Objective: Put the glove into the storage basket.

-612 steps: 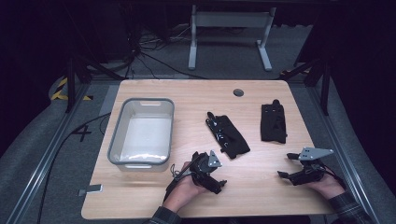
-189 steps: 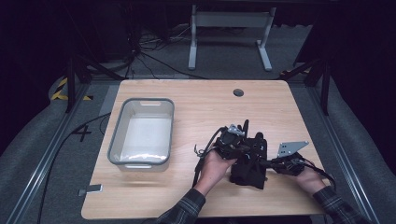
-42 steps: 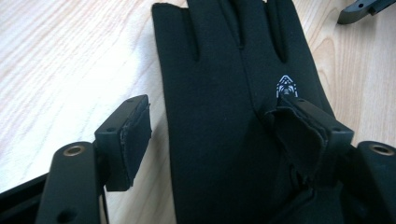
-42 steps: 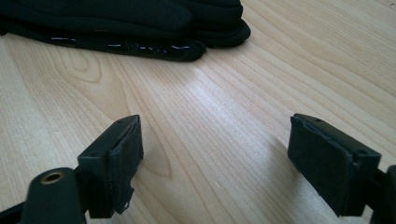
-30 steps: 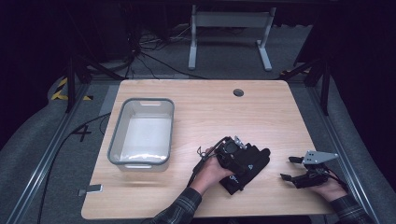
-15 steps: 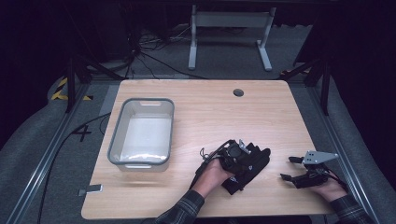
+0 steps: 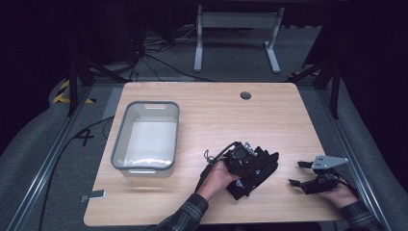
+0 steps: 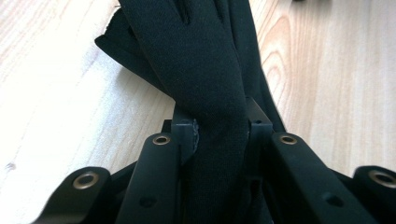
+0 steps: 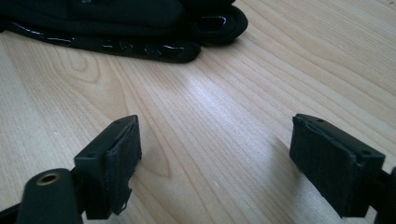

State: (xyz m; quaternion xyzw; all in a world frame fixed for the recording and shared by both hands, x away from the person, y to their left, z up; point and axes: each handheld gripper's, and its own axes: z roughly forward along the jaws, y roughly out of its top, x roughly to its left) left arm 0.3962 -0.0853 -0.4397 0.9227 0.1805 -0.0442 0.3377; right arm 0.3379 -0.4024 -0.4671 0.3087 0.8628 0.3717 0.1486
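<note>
Left gripper [image 8: 219, 135]: fingers [image 8: 184, 133] have just been closing and are now clamped on a fold of the black gloves [image 8: 205, 60]; fabric runs straight up between the pads. Grasp step looks done, lift not started as far as I can judge.

In the high view the left gripper [image 7: 243, 156] sits on top of the gloves [image 7: 255, 173], which lie bunched near the front edge of the table [image 7: 211, 103], right of centre.

Right gripper [image 7: 300, 175] rests near the front right corner, apart from the gloves, fingers [image 9: 114, 158] spread wide with only bare table [image 9: 219, 140] between them. The glove edge [image 9: 140, 42] lies a little ahead of it.

Farther off, the grey bin [image 7: 146, 166] stands at the table's left, nothing visible in it.

Next move, my read: raise the bundle clear and carry it left over the bin rim. Check both gloves come up; the pinch may hold just one layer.
</note>
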